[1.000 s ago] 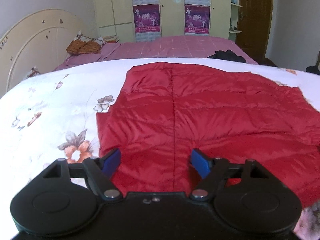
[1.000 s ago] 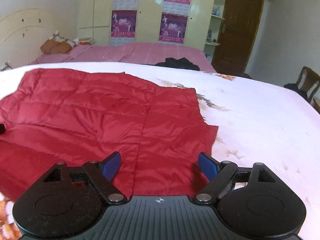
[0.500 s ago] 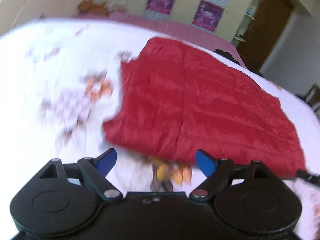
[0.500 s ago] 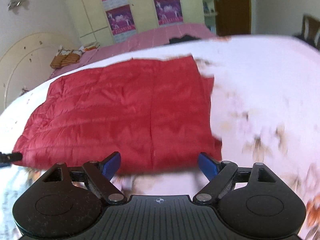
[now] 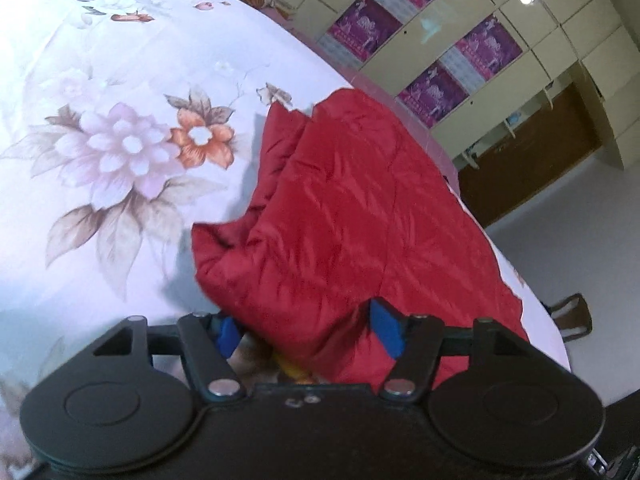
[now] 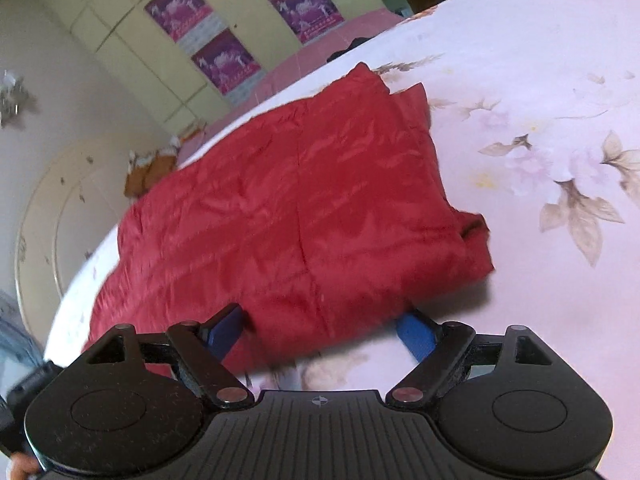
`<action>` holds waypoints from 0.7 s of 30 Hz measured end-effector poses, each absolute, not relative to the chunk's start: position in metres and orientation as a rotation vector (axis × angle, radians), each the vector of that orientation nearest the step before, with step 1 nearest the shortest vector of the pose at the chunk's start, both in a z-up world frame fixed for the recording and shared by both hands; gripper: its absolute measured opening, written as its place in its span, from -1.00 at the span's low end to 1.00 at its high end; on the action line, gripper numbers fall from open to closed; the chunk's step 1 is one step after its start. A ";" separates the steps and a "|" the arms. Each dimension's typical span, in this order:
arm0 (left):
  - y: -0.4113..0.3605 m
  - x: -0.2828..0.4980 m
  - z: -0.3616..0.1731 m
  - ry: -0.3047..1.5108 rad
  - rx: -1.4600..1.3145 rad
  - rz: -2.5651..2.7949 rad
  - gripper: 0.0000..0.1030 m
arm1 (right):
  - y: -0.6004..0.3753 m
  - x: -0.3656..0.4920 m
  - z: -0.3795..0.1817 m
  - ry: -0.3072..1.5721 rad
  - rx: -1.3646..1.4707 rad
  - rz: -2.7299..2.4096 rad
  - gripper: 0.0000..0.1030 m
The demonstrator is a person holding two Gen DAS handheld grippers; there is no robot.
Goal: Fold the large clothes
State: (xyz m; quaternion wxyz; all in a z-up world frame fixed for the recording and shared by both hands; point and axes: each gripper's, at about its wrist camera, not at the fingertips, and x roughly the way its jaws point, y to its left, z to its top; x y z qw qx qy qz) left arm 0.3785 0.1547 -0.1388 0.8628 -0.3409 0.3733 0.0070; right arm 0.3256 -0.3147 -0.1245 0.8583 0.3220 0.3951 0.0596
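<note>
With my left claw (image 5: pixel 308 330) just closing around the near hem of the red padded garment (image 5: pixel 352 208) and my right claw (image 6: pixel 324 330) spread wide astride its other corner, I judge I am at the grasp, so next both must pinch before lifting to fold.

The near hem of the red quilted garment (image 5: pixel 340 220) is masked by the left gripper (image 5: pixel 308 330) body; pad contact with the cloth cannot be confirmed. Beneath that hem, a small yellow item (image 5: pixel 290 370) is only partly exposed and not identifiable. In the right wrist view, the garment's near edge is blurred, and the right gripper (image 6: pixel 322 328) has one blue pad (image 6: pixel 414 330) partly concealed under it.
</note>
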 end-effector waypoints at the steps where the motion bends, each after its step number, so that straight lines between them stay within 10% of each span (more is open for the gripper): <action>1: 0.155 0.381 -0.140 0.775 -0.722 0.017 0.22 | -0.317 0.329 -0.126 0.820 0.696 0.121 0.61; 4: 0.159 0.384 -0.143 0.757 -0.755 0.034 -0.05 | -0.317 0.338 -0.127 0.803 0.724 0.112 0.60; 6: 0.162 0.387 -0.145 0.761 -0.778 0.044 -0.36 | -0.316 0.345 -0.128 0.811 0.726 0.112 -0.08; 11: 0.154 0.388 -0.136 0.784 -0.721 0.060 -0.60 | -0.314 0.347 -0.122 0.807 0.703 0.110 -0.49; 21: 0.143 0.349 -0.105 0.796 -0.598 0.049 -0.72 | -0.313 0.299 -0.084 0.790 0.566 0.164 -0.65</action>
